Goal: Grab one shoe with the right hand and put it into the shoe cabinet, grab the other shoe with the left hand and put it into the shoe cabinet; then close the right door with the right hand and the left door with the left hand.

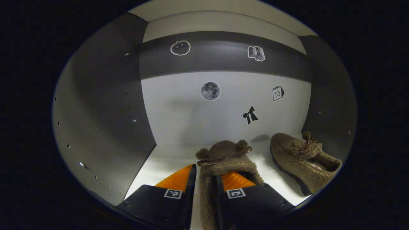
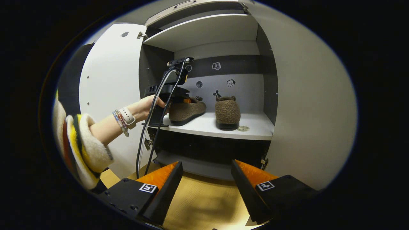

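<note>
Two brown fuzzy shoes stand on the white shelf (image 1: 166,158) of the shoe cabinet. In the left gripper view, my left gripper (image 1: 207,174) straddles the side wall of the nearer shoe (image 1: 223,151), one finger inside it and one outside. A thin strip of shelf shows between the outer finger and the wall, so the jaws look slightly open. The other shoe (image 1: 303,159) lies to the right, toe to the back. In the right gripper view, my right gripper (image 2: 207,163) hangs open and empty before the cabinet. There the left gripper (image 2: 183,99) sits at the left shoe (image 2: 188,111), and the second shoe (image 2: 227,111) stands beside it.
Both doors stand open: the left door (image 2: 108,80) and the right door (image 2: 303,111). A hand (image 2: 143,107) with a sleeve and wristbands holds the left gripper, and a cable (image 2: 150,137) hangs from it. A small round disc (image 2: 243,128) lies on the shelf edge. Wooden floor (image 2: 198,198) lies below.
</note>
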A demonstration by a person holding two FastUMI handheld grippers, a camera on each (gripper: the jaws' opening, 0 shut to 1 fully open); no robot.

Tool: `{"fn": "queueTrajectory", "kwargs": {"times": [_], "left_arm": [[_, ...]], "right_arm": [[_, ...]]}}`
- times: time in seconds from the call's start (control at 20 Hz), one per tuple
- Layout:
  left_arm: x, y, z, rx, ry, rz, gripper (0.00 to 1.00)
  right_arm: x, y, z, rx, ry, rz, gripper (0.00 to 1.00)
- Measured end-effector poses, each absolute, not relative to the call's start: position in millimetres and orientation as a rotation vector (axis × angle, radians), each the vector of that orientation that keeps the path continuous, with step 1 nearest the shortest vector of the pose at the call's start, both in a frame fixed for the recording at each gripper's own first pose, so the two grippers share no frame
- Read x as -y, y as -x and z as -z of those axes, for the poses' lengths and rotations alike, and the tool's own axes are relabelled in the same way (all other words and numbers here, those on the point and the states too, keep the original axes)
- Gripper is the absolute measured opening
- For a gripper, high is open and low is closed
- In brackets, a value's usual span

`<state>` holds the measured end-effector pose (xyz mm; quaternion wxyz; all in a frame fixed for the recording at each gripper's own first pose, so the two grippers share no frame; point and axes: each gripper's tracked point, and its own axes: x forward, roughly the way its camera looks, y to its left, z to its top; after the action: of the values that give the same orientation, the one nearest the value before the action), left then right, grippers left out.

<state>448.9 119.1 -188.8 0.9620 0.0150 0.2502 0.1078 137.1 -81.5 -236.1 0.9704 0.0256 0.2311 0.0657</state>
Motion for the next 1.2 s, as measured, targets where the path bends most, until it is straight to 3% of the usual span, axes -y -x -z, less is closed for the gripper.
{"fn": "queueTrajectory", "kwargs": {"times": [0.15,0.25,0.3,0.75,0.95,1.0,1.2], "left_arm": [[-130.1,-436.4,174.9,-0.492,-0.065,-0.235,0.59],[-135.8,-424.6,167.4,-0.494,-0.094,-0.240,0.89],[-136.7,-418.9,166.1,-0.497,-0.098,-0.242,0.96],[-96.0,-350.4,99.8,-0.350,-0.065,-0.125,0.97],[-50.0,-265.3,44.2,-0.225,-0.032,0.019,0.96],[-43.6,-239.0,32.8,-0.203,-0.019,0.047,1.00],[-24.3,-140.5,1.5,-0.148,0.002,0.164,0.96]], "right_arm": [[80.3,-136.7,237.6,-0.465,-0.039,-0.151,0.97],[80.4,-136.5,237.4,-0.466,-0.043,-0.153,0.97],[79.8,-135.6,236.5,-0.467,-0.046,-0.152,0.97],[54.6,-104.2,197.0,-0.394,-0.012,-0.167,0.97],[49.1,-81.2,160.0,-0.318,0.080,-0.165,0.98],[50.5,-76.3,145.0,-0.283,0.090,-0.151,0.98],[68.9,-57.7,92.6,-0.214,0.076,-0.061,0.98]]}}
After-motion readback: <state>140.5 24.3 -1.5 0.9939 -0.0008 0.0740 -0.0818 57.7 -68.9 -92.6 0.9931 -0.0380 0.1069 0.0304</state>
